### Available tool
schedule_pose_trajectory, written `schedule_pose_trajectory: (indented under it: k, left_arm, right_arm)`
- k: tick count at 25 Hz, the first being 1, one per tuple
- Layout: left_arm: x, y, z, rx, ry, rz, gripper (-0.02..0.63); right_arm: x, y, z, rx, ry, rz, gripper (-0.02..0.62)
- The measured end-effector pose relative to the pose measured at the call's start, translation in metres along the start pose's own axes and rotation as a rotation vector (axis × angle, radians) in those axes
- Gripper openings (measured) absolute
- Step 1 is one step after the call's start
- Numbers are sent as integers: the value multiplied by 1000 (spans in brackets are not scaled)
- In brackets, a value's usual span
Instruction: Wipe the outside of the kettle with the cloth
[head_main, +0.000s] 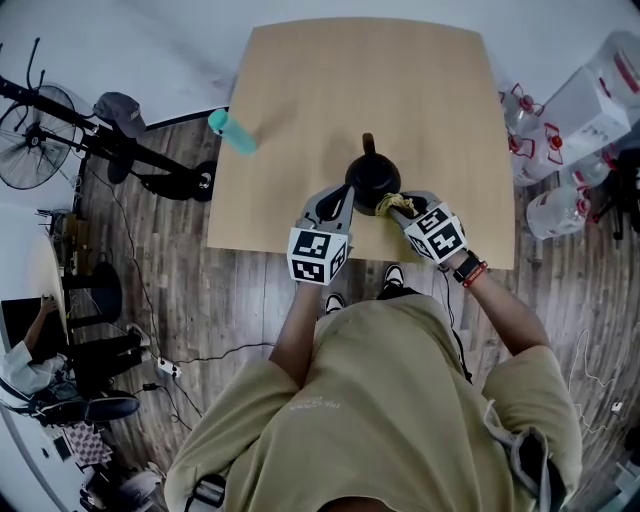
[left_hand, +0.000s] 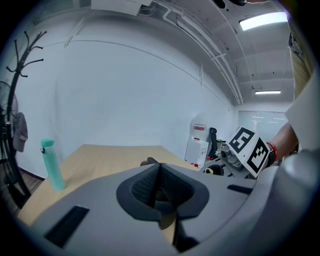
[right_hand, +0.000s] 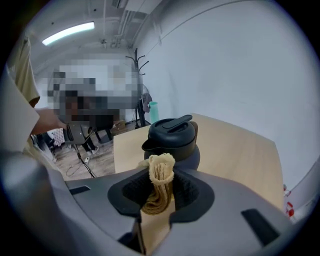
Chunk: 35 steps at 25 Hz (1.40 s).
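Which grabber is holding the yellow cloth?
The right gripper: the yellow cloth is pinched between its jaws. The left gripper is shut on nothing.

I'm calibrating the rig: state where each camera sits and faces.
Head view: on the person's head, facing steeply down at the table and kettle; shows forearms and torso.
Left gripper view: on the left gripper, facing across the table; shows its shut, empty jaws.
Right gripper view: on the right gripper, facing the kettle; shows its jaws shut on the cloth.
Shared: all three show the teal bottle.
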<state>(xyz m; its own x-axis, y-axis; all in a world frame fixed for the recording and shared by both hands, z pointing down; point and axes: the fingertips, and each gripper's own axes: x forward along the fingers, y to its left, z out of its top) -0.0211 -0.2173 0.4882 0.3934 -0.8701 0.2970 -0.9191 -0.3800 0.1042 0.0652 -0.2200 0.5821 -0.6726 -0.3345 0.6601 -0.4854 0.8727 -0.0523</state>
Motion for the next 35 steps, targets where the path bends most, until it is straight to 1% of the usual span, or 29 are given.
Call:
schedule_pose_trajectory:
  k: [2,6,12,17,22,26,30,33,35]
  left_arm:
    - [-1,2,0,-2,-1,2,25]
    - [-5,1,-1,1,-2,-5,25]
    - [-19,8,-5,2,-9,6,25]
    - [-28,22,-5,3,-11,11,25]
    - [-38,26,-5,10,-13,3,25]
    - [-48,30,-10,14,-9,-7,25]
    - [-57,32,-14,16,-4,-20,25]
    - [-64,33,-17,16,-1,-29,25]
    - [-68,35,-20,14,1,-36,25]
  right_arm:
    - [0,0,0,-48,22,-10,117]
    - [-2,0,-1,-109,59,-32,117]
    - [-4,-6,-14,-134,115,-68,117]
    - [3,-12,-13,-157,133,-101,115]
    - [1,-19,-17,-194,185,-174,115]
    - [3,-25,-18,-191,188,-245,115]
    - [3,-22,-18,-161,181,-283,115]
    - [-3,-16,-18,-102,148,-315,114]
    - [-8,-8,-17,-23,106,-338,114]
